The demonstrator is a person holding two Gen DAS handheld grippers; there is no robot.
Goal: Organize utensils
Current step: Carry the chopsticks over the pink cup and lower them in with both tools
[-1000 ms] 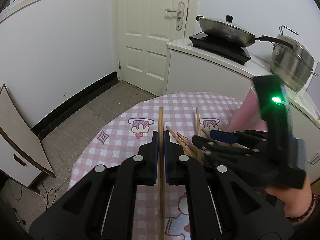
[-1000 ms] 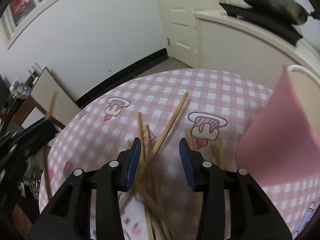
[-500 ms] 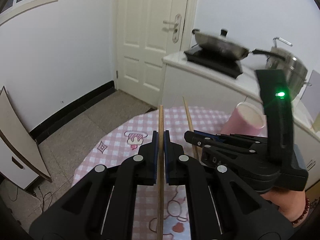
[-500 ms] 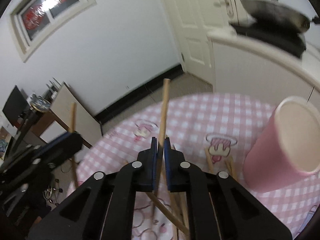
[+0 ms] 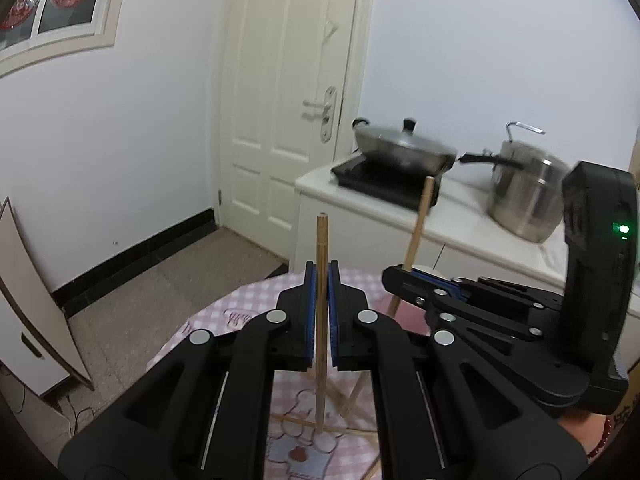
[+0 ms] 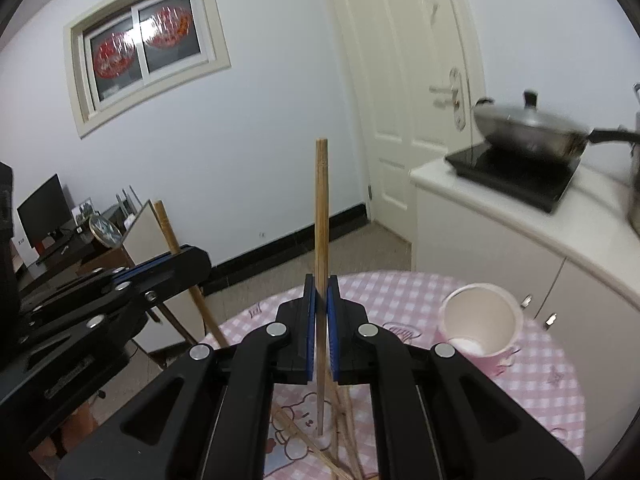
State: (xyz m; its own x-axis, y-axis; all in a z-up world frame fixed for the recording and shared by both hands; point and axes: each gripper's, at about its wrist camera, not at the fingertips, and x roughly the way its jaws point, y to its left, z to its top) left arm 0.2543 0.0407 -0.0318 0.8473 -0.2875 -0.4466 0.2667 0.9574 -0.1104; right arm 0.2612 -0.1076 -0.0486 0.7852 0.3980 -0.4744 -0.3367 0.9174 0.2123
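Step in hand: carrying, by my reading. Each gripper held one chopstick lifted clear of the tabletop (image 6: 532, 384), with the drop into the pink cup (image 6: 482, 322) not yet made.

Left gripper (image 5: 322, 276): fingers clenched on a wooden chopstick (image 5: 321, 312), which stood nearly upright between the blue pads, its lower end hanging above the checked cloth.

Right gripper (image 6: 321, 286): fingers likewise clamped on a second chopstick (image 6: 321, 216), upright, the top well above the pads. (The right gripper had only just finished closing, with the stick between its pads.)

Relation of the two: side by side and near each other, each visible in the other's view; they looked apart, not touching.

Cup: upright on the tabletop to the right of the right gripper, mouth open. Something white lay at the bottom; I could not tell what it was.

Loose chopsticks (image 6: 344, 420): several lay crossed on the cloth below the grippers, so the sorting was probably at an early to middle stage.

Surroundings: a lidded wok (image 6: 532, 130) sat on a hob on the counter beyond, well apart from the work.

Next move calls for: bringing one stick over the cup's mouth, keeping it steep so its lower end enters first, then opening the fingers only once the tip is inside the rim. One hand at a time would likely avoid the sticks clashing.
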